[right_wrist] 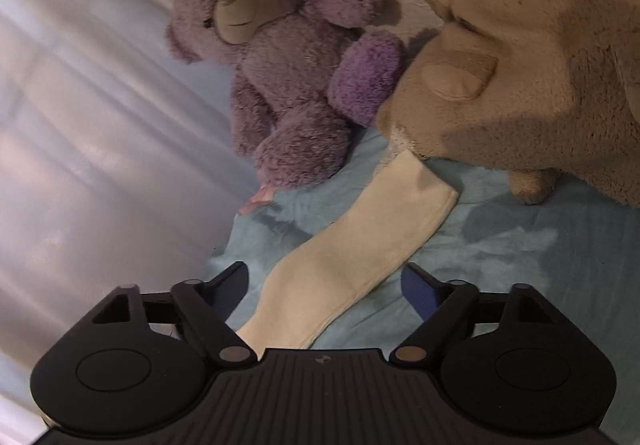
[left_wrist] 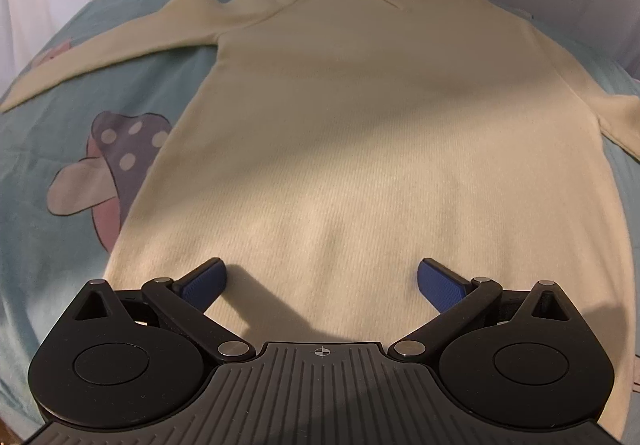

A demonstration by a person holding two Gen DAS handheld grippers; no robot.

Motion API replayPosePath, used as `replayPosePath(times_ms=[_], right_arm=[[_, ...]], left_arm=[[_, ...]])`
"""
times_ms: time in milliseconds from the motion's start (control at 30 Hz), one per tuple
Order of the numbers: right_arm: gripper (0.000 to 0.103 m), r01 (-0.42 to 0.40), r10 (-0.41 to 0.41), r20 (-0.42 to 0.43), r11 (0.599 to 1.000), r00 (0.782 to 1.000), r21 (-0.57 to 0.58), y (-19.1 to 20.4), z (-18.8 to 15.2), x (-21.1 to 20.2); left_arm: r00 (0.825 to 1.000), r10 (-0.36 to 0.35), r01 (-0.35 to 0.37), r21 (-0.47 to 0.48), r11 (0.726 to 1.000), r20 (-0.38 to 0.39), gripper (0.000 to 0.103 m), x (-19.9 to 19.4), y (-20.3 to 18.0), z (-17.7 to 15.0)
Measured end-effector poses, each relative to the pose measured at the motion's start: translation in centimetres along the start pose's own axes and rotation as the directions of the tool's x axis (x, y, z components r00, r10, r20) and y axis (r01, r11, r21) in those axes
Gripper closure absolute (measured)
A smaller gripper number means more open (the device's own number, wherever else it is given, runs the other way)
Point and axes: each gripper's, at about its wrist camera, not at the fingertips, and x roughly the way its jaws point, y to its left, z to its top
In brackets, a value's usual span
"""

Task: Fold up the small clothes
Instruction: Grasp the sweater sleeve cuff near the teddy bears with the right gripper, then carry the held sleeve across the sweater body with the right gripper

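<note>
A cream ribbed long-sleeved garment [left_wrist: 360, 133] lies flat on the light blue bed sheet [left_wrist: 48, 117], collar at the far end, its left sleeve [left_wrist: 120, 41] stretched out to the left. My left gripper [left_wrist: 322, 277] is open and empty just above the hem. In the right wrist view the garment's other sleeve [right_wrist: 360, 241] lies stretched out on the sheet [right_wrist: 520, 265]. My right gripper [right_wrist: 324, 281] is open, its jaws on either side of this sleeve, not closed on it.
A purple teddy bear [right_wrist: 288, 65] and a large beige plush toy [right_wrist: 520, 57] sit at the sleeve's far end. A pale curtain [right_wrist: 100, 125] hangs along the bed's edge. The sheet bears a mushroom print [left_wrist: 116, 161].
</note>
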Motion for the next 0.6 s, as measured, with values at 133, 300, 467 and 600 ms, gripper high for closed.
replayPosePath(times_ms=[133,300,467,600], right_arm=[[0.062,0.032,-0.031,-0.01,0.997,0.999,0.076,-2.3,0.5,2.4],[0.066,-0.016,0.011,0.037,0.991,0.999,0.131,-3.3,0.7,3.3],[0.067,0.006,-0.011,0.058,0.997,0.998,0.081,-2.3,1.2,4.0],[0.09,0.121,-0.118,0.053,0.992,0.992,-0.046,-0.2,1.4,4.4]], left_arm=[[1.0,0.001,-0.001,-0.017,1.0,0.009,0.0,0.5,-0.6,0.3],[1.0,0.002,-0.002,-0.024,1.0,0.026,0.0,0.5,-0.6,0.0],[1.0,-0.014,0.014,-0.003,1.0,0.003,0.0,0.6,-0.4,0.2],[0.999,-0.042,0.042,0.028,0.999,-0.011,0.0,1.0,0.1,0.8]])
